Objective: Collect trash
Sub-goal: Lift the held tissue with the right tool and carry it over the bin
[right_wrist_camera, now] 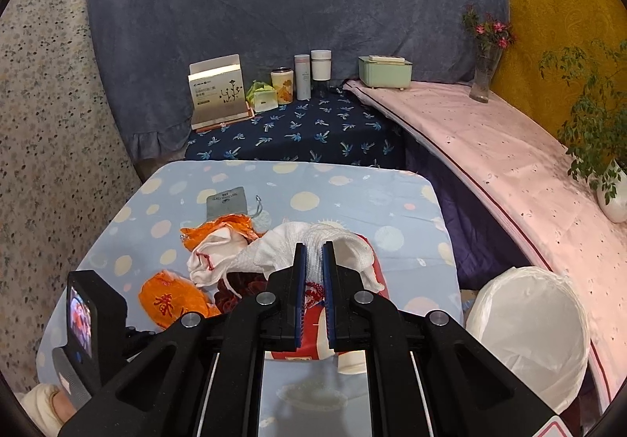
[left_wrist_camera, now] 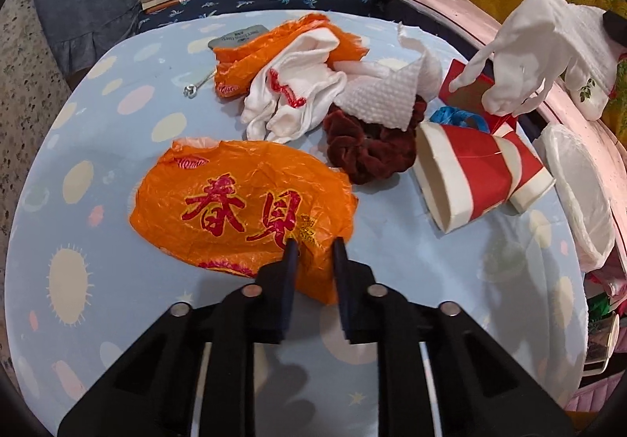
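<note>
In the left wrist view, my left gripper [left_wrist_camera: 315, 245] is open and empty, its tips over the near edge of an orange plastic bag [left_wrist_camera: 239, 206] on the table [left_wrist_camera: 117, 147]. Beyond lie a second orange bag [left_wrist_camera: 250, 53], a white glove [left_wrist_camera: 292, 100], a paper towel [left_wrist_camera: 384, 96], a dark red scrunchie [left_wrist_camera: 368, 147] and red paper cups [left_wrist_camera: 470, 174]. My right gripper [right_wrist_camera: 314, 245] is shut on a white glove [right_wrist_camera: 313, 237], which hangs in the air at the right in the left wrist view [left_wrist_camera: 544, 49]. A white-lined bin [right_wrist_camera: 529, 331] stands right of the table.
A grey card [left_wrist_camera: 239, 35] and a small metal hook [left_wrist_camera: 196, 84] lie at the table's far side. Boxes, bottles and a green case [right_wrist_camera: 386, 71] stand on a back shelf. A vase [right_wrist_camera: 486, 76] and a potted plant [right_wrist_camera: 595, 147] sit on the pink ledge.
</note>
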`<state>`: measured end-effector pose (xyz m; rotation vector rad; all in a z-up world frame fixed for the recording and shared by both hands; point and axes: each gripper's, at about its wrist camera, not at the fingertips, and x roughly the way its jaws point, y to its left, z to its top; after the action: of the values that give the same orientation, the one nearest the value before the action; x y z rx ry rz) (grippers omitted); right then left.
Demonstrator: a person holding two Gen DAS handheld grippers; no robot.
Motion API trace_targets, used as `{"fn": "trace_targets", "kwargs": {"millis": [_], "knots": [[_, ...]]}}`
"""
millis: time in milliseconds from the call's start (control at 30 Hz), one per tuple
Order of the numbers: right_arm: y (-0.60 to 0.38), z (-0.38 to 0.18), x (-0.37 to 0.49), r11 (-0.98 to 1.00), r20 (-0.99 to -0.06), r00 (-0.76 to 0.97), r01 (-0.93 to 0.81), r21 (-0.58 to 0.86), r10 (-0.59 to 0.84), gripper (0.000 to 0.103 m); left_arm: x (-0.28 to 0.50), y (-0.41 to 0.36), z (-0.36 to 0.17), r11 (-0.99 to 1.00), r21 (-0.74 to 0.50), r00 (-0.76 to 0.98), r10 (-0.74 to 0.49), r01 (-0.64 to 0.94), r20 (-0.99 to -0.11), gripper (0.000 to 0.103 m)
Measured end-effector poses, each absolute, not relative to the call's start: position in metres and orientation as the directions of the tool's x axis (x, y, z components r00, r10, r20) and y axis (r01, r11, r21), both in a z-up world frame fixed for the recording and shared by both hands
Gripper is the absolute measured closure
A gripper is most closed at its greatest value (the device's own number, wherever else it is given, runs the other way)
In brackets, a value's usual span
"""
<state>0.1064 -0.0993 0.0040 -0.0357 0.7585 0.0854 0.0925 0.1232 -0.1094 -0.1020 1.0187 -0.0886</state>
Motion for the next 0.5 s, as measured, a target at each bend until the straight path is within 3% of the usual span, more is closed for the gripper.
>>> {"fn": "trace_targets", "kwargs": {"millis": [500], "knots": [[-0.135, 0.058, 0.081, 1.000, -0.592, 0.805, -0.024, 0.020, 0.031, 0.095, 0.073, 0.094, -0.028, 0.974, -0.176, 0.586, -0.226, 0.142, -0.779, 0.094]]}}
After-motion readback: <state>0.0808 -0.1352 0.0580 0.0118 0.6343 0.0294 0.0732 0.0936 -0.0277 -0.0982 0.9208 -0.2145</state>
